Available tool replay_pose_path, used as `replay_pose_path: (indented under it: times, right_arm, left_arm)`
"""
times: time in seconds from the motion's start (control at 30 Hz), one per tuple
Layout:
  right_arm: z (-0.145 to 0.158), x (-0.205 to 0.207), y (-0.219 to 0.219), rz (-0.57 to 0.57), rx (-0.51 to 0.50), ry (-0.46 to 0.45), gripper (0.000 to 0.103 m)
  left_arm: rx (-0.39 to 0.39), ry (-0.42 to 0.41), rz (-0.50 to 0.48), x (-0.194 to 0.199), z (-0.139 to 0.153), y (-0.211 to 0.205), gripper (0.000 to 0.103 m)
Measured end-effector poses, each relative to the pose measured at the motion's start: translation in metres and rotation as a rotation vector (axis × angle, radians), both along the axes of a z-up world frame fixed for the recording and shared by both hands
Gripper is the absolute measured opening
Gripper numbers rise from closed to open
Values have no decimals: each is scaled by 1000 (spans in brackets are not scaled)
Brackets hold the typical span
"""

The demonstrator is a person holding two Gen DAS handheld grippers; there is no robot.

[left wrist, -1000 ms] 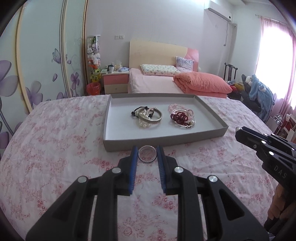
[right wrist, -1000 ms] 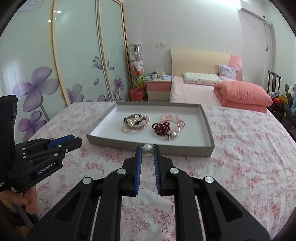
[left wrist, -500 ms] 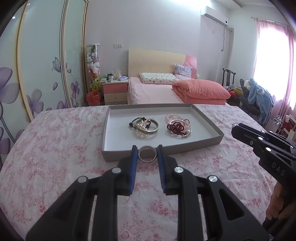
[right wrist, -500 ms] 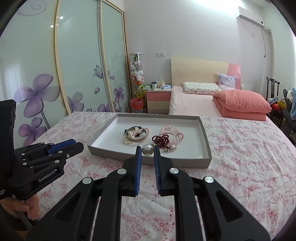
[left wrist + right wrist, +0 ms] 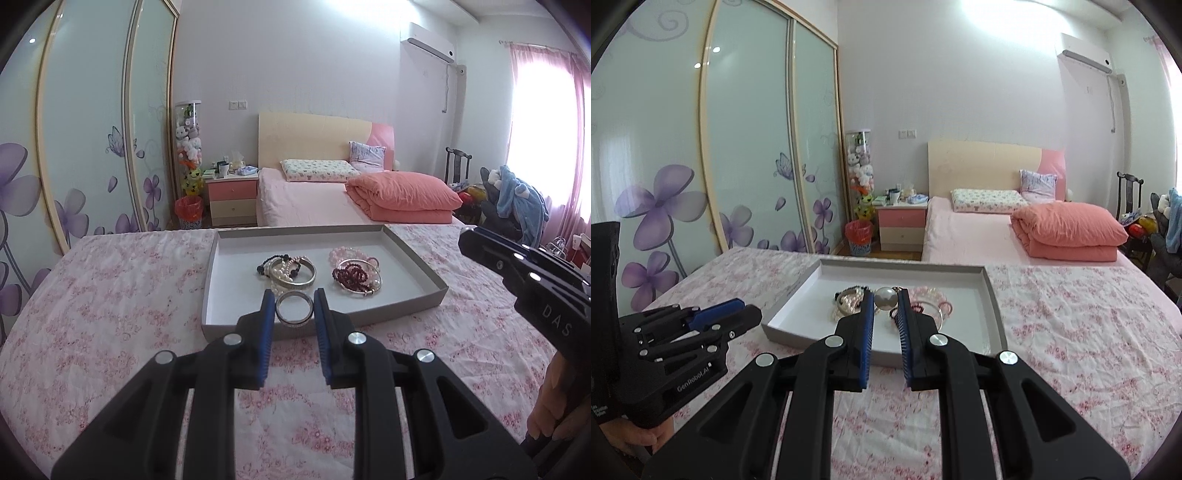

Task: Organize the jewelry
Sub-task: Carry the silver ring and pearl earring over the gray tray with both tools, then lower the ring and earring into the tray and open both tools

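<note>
A shallow grey tray [image 5: 417,265] sits on a pink floral bedspread; it also shows in the right wrist view [image 5: 991,295]. Inside lie a pile of silver, pearl and black bracelets [image 5: 291,273] and a pile of pink, dark red and silver bracelets [image 5: 355,272]. My left gripper [image 5: 294,308] is shut on a silver ring [image 5: 294,313], held above the tray's near edge. My right gripper [image 5: 885,301] is shut on a large pearl piece [image 5: 885,297], held above the tray. Each gripper appears in the other's view: the right one [image 5: 524,266], the left one [image 5: 701,321].
The floral bedspread [image 5: 110,295] spreads wide around the tray. Beyond it stand a second bed with an orange duvet [image 5: 402,199], a pink nightstand [image 5: 232,199], a red bin [image 5: 190,212] and sliding wardrobe doors [image 5: 746,147] at left.
Both grippers have risen and moved forward toward the tray, each still holding its piece. The tray now sits lower and nearer the fingertips in both views.
</note>
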State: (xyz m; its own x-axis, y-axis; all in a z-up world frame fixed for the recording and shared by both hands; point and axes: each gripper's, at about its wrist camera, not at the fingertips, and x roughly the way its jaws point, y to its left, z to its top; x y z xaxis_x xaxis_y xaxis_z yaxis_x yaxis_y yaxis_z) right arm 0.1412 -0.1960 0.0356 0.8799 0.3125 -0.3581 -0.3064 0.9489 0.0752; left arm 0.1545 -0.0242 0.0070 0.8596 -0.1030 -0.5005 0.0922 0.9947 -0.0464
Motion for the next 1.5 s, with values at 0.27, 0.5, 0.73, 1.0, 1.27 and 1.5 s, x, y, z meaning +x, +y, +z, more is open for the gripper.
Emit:
replay_pose_path:
  times: [0.27, 0.5, 0.73, 1.0, 1.27, 1.5]
  right_arm:
    - [3, 12, 2, -14, 15, -25, 14]
    - [3, 29, 3, -22, 18, -31, 14]
    - [-3, 56, 9, -32, 15, -23, 14]
    - [-21, 98, 16, -35, 17, 36, 14]
    - [-44, 133, 16, -21, 59, 146, 14]
    - [-54, 143, 13, -12, 96, 230, 34]
  left_arm:
    - [-2, -22, 8, 11, 2, -3, 22]
    - [-3, -27, 16, 28, 2, 2, 22]
    - [-13, -17, 18, 57, -3, 4, 22]
    - [-14, 12, 15, 98, -18, 0, 22]
    - [-52, 94, 2, 135, -39, -1, 22]
    - [-73, 122, -11, 142, -48, 2, 23]
